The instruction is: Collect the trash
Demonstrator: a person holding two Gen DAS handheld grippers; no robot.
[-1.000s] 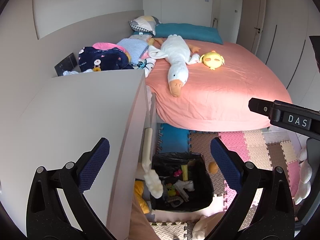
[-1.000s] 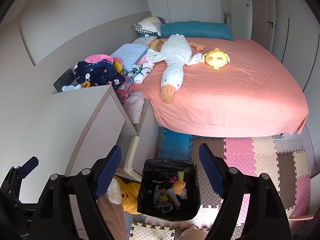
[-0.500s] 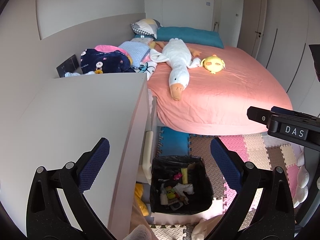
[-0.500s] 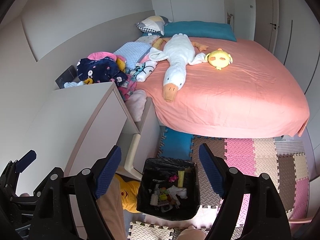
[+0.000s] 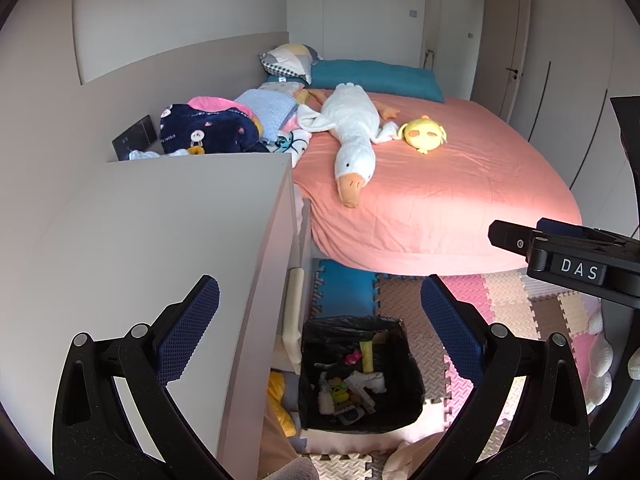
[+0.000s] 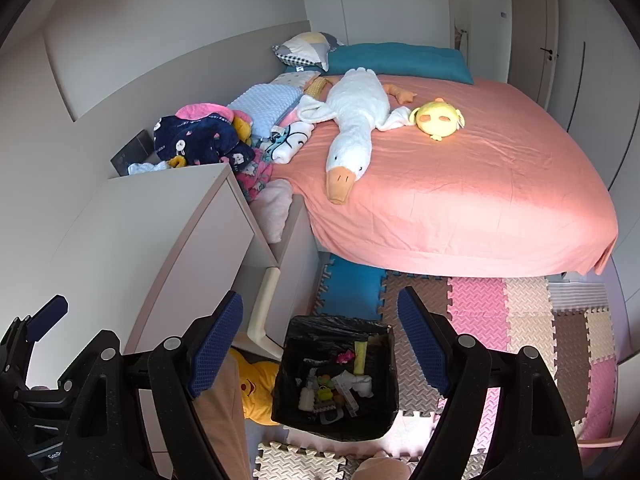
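Observation:
A black-lined trash bin [image 5: 348,322] [image 6: 332,326] stands on the foam floor mats, below and in front of both grippers. Inside it lie a yellow strip [image 6: 360,356], a small pink piece [image 6: 345,357], crumpled white paper [image 6: 362,384] and other small scraps. My left gripper [image 5: 320,320] hangs open above the bin with nothing between its blue pads. My right gripper [image 6: 320,338] is also open and empty, over the same bin. The left gripper's fingertip [image 6: 48,316] shows at the lower left of the right wrist view.
A tall white cabinet [image 5: 152,232] rises left of the bin. Behind the bin is a bed with a pink sheet [image 6: 480,184], a white goose plush [image 6: 352,120] and a yellow plush [image 6: 438,118]. Another yellow plush [image 6: 256,388] lies on the floor beside the bin. A person's leg [image 6: 222,412] is at the bottom.
A white lump and a small orange thing seen in the air over the bin a second ago are gone from there. White paper now lies inside the bin. Both grippers stayed where they were.

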